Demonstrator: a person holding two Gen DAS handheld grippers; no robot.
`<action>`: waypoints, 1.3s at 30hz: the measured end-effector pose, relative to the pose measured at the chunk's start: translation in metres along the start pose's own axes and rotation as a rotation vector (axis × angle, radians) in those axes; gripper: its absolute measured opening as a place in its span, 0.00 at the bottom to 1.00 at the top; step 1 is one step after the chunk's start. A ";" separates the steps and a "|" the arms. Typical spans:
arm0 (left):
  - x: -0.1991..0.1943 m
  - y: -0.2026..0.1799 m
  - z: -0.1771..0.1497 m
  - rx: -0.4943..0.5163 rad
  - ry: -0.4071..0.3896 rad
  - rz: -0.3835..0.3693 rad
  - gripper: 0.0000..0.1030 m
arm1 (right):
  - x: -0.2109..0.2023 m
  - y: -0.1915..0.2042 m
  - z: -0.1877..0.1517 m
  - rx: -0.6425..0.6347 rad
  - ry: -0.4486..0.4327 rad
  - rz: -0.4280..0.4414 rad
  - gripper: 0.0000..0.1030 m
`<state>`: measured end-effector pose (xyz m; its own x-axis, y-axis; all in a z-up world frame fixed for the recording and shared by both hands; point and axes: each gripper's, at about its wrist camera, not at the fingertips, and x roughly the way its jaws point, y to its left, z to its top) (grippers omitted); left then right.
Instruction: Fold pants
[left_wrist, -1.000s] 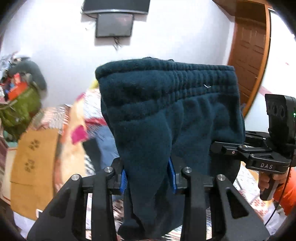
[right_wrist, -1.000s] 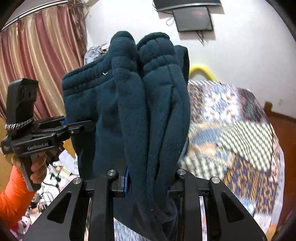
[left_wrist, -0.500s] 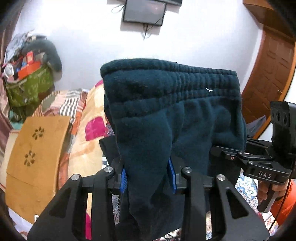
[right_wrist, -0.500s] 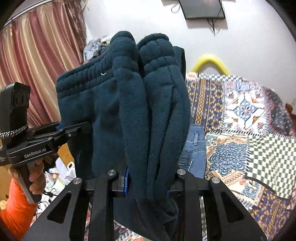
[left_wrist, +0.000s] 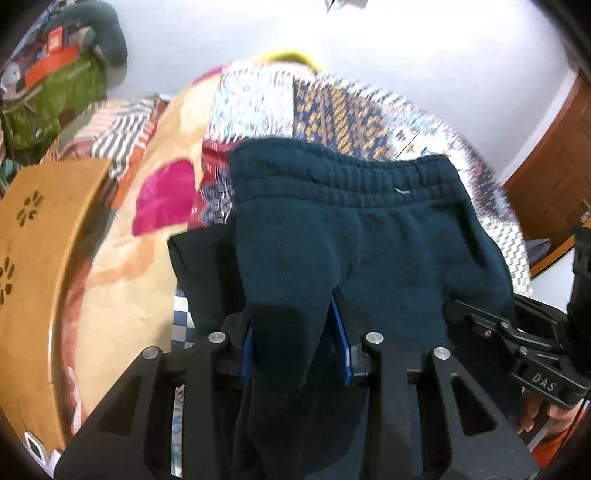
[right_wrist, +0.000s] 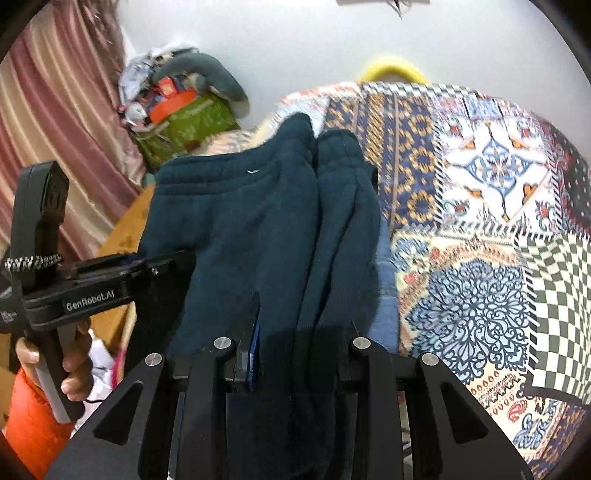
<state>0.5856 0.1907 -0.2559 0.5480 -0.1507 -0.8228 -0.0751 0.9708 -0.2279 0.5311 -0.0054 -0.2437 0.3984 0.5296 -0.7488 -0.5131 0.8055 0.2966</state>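
Dark teal fleece pants (left_wrist: 369, 236) hang between both grippers, with the ribbed waistband stretched across the top. My left gripper (left_wrist: 295, 343) is shut on a bunched fold at the left end of the pants. My right gripper (right_wrist: 299, 350) is shut on a thick doubled fold of the pants (right_wrist: 258, 229) at their right end. Each gripper shows in the other's view: the right one (left_wrist: 517, 339) at the right edge, the left one (right_wrist: 96, 273) at the left, held by a hand in an orange sleeve. The pants hang low over the patchwork bedspread (right_wrist: 480, 206).
Blue jeans (right_wrist: 386, 295) lie on the bedspread under the pants. A wooden headboard (left_wrist: 40, 258) is at the left, a green bag (left_wrist: 55, 96) with clutter behind it. A yellow ring (right_wrist: 391, 68) rests at the wall, and a brown door (left_wrist: 554, 170) stands at the right.
Both grippers have come down and tilted toward the bed with the pants. The wall and screen slid up out of view and the bedspread now fills the background.
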 end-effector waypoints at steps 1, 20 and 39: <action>0.007 0.000 -0.001 -0.004 0.015 0.012 0.35 | 0.002 0.000 -0.002 0.010 0.019 -0.010 0.24; -0.174 -0.033 -0.058 0.091 -0.219 0.127 0.36 | -0.128 0.027 -0.035 -0.055 -0.139 -0.132 0.27; -0.452 -0.127 -0.236 0.209 -0.766 0.067 0.46 | -0.352 0.175 -0.141 -0.168 -0.676 -0.088 0.27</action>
<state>0.1508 0.0916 0.0218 0.9738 0.0054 -0.2272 -0.0115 0.9996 -0.0256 0.1936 -0.0882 -0.0115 0.8013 0.5575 -0.2170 -0.5461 0.8298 0.1152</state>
